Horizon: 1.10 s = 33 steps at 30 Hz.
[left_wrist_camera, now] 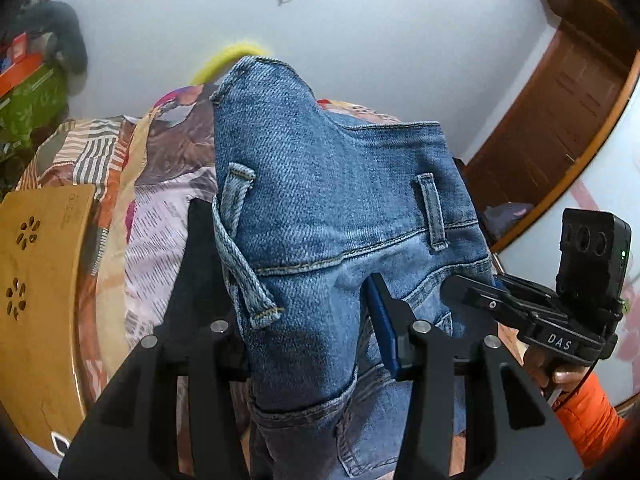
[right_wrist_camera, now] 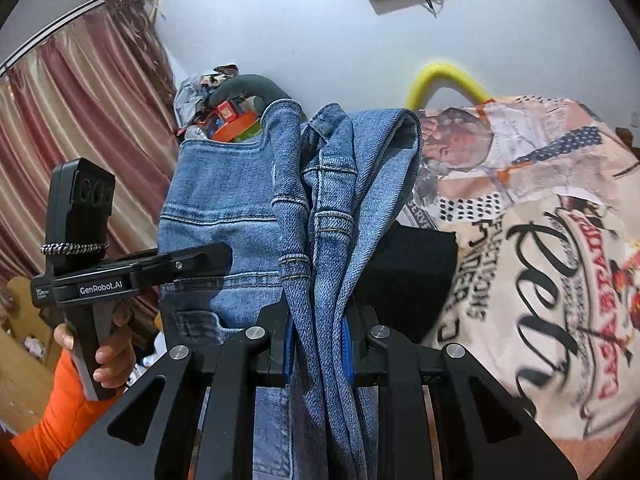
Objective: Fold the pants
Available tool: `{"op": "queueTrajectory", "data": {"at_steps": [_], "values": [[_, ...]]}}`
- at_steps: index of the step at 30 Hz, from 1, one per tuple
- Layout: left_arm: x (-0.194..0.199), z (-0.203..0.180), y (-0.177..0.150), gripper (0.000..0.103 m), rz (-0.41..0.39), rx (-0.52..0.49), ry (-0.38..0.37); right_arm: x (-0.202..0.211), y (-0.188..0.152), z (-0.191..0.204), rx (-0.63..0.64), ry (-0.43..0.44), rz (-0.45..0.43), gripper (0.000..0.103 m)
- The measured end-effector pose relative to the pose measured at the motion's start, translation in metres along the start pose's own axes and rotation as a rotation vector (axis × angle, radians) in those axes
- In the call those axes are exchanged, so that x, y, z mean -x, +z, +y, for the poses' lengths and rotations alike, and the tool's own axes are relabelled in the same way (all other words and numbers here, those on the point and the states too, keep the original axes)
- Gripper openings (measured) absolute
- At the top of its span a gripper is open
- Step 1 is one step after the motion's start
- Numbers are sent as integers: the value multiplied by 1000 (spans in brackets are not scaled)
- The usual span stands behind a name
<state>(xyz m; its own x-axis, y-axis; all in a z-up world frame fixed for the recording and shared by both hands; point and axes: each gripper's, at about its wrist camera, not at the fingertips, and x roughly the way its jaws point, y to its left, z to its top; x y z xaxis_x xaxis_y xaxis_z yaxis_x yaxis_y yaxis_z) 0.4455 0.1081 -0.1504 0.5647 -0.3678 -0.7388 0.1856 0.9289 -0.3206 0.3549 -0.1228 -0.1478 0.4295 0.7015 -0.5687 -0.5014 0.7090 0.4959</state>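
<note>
Left gripper [left_wrist_camera: 296, 280]: jaws part-spread and clamped on a thick bunch of the jeans [left_wrist_camera: 332, 200] at the waistband, a belt loop [left_wrist_camera: 244, 256] lying over the near finger. Right gripper [right_wrist_camera: 318, 344]: jaws nearly together, pinching several gathered denim folds between blue pads [right_wrist_camera: 289, 344]. The jeans are held up off the bed by both tools, the legs hanging below frame. Only the left view shows the wooden door [left_wrist_camera: 560, 120] and a tan board [left_wrist_camera: 36, 280]. Only the right view shows the curtain [right_wrist_camera: 80, 140] and the printed bedcover [right_wrist_camera: 540, 260] lettering. Each view shows the opposite tool gripped by a hand [right_wrist_camera: 108, 344] in an orange sleeve [left_wrist_camera: 592, 412].
</note>
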Motion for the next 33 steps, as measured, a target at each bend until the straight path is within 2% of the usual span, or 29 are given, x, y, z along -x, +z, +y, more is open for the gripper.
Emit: {"op": "queueTrajectory", "data": {"at_steps": [11,17,21,23,26,29,33], "values": [[-107,61,27,47,62,105,37,-89,15,-44,-51,-71,79,17],[-159,75,27,45,129,136,63,-124,13,-66,-50,-139,150,16],[-185,79,18,46,209,140,119,-136,5,-75,-35,-186,221,21],[-190,81,14,48,236,153,166,-133,1,-77,-47,-206,234,25],[-187,86,10,52,242,167,217,-118,-4,-79,-69,-233,234,41],[-168,82,8,55,229,155,221,-90,-5,-73,-35,-242,185,42],[-122,60,11,55,163,96,230,-55,2,-50,45,-266,129,42]]}}
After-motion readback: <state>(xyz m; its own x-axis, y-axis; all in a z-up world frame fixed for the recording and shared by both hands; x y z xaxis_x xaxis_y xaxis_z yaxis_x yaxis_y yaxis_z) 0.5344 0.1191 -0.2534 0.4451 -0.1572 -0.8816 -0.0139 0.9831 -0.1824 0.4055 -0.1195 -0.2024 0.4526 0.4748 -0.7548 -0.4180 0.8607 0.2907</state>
